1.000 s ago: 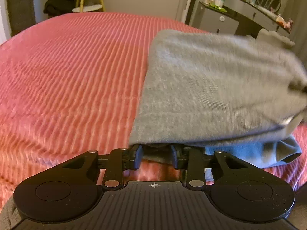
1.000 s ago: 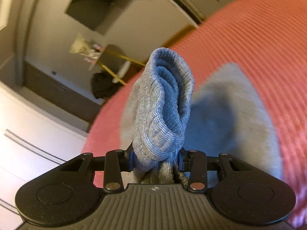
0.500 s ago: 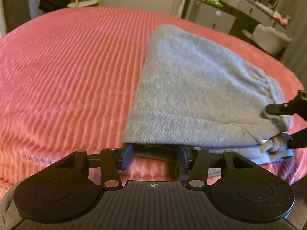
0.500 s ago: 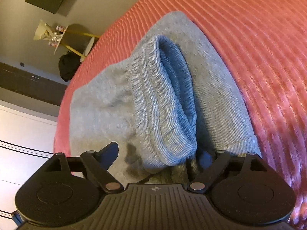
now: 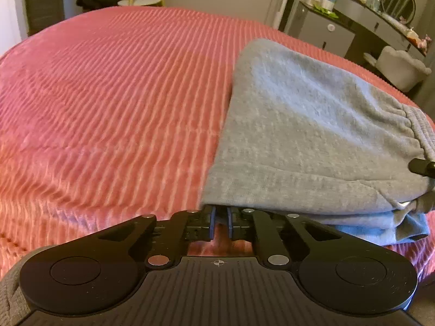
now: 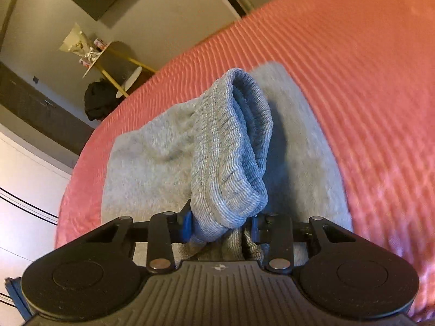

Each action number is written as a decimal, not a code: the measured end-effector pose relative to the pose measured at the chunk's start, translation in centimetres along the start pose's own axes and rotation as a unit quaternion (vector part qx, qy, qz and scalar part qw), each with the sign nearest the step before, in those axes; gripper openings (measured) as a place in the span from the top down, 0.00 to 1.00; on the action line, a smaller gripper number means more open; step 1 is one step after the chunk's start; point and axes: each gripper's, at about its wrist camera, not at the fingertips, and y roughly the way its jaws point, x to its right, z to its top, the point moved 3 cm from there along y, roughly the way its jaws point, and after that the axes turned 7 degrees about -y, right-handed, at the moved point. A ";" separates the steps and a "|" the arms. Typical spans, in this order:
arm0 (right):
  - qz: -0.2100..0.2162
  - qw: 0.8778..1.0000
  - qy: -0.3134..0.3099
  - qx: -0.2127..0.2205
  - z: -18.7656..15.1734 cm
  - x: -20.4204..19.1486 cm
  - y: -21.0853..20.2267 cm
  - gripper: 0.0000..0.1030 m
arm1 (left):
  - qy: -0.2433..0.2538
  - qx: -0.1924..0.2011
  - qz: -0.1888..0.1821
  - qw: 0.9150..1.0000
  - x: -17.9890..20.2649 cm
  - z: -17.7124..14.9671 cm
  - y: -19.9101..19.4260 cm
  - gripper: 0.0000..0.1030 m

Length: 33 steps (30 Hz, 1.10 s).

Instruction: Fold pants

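Grey sweatpants [image 5: 307, 135] lie folded in layers on the red ribbed bedspread [image 5: 114, 103]. My left gripper [image 5: 220, 224] sits at the near edge of the pile, its blue pads almost touching, tips just under the fabric hem; whether they pinch cloth is hidden. My right gripper [image 6: 220, 224] is shut on the ribbed waistband [image 6: 231, 157], which stands up in a fold above the flat grey layers [image 6: 152, 168]. A tip of the right gripper shows at the right edge of the left wrist view [image 5: 422, 166].
A grey dresser [image 5: 326, 31] with a mirror and small items stands beyond the bed. A cushioned stool [image 5: 399, 68] is beside it. A yellow-legged side table [image 6: 117, 76] with a dark bag stands by the wall.
My left gripper's jaws have closed from wide apart to nearly touching. My right gripper opened half a second ago, and is again shut on the waistband, which it has lifted.
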 end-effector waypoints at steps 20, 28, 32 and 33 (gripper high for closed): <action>-0.072 0.995 0.049 0.044 -0.9 2.4 -4.6 0.23 | 0.061 0.035 -0.057 0.996 2.3 -1.3 -3.9 0.63; 0.022 0.988 0.146 -0.055 -3.3 3.4 -1.8 0.17 | 0.080 -0.020 -0.108 0.991 6.0 -2.5 -1.6 0.59; 0.036 0.984 0.155 -0.082 -3.8 2.6 0.0 0.17 | 0.024 -0.034 -0.096 0.995 4.2 -1.5 0.2 0.66; 0.039 0.984 0.152 -0.087 -3.9 2.4 0.7 0.17 | 0.002 -0.041 -0.095 0.995 3.6 -1.2 0.6 0.72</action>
